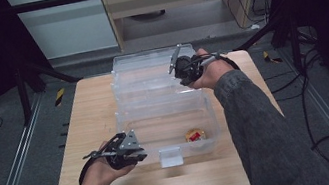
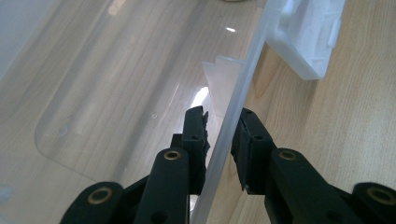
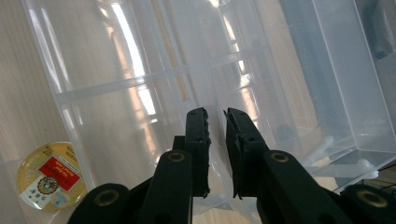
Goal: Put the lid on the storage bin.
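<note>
Both grippers work on the clear plastic bin (image 1: pixel 167 122) that sits at the middle of the wooden table (image 1: pixel 95 114). Left gripper (image 1: pixel 132 154) straddles the bin's near rim (image 2: pixel 233 116): one jaw inside, one outside, a narrow gap between them with the thin wall running through it — whether the pads actually press on it I cannot tell. Right gripper (image 1: pixel 180 69) hovers over the far side, where a second clear bin (image 1: pixel 152 61) sits against the first; its jaws stand almost closed with nothing solid visibly between them.

A small round yellow container (image 1: pixel 195 135) with a red label lies loose on the bin floor, near the front right corner.

The risks, as I judge them: the rim is thin, slick plastic, so a half-seated grip could slide off if the bin is pulled — and a jerk would send the round container rolling. With only one hand secure, the bin could twist or tip. The white latch (image 1: pixel 170 156) at the front edge, just beside the left gripper, could also snag.
</note>
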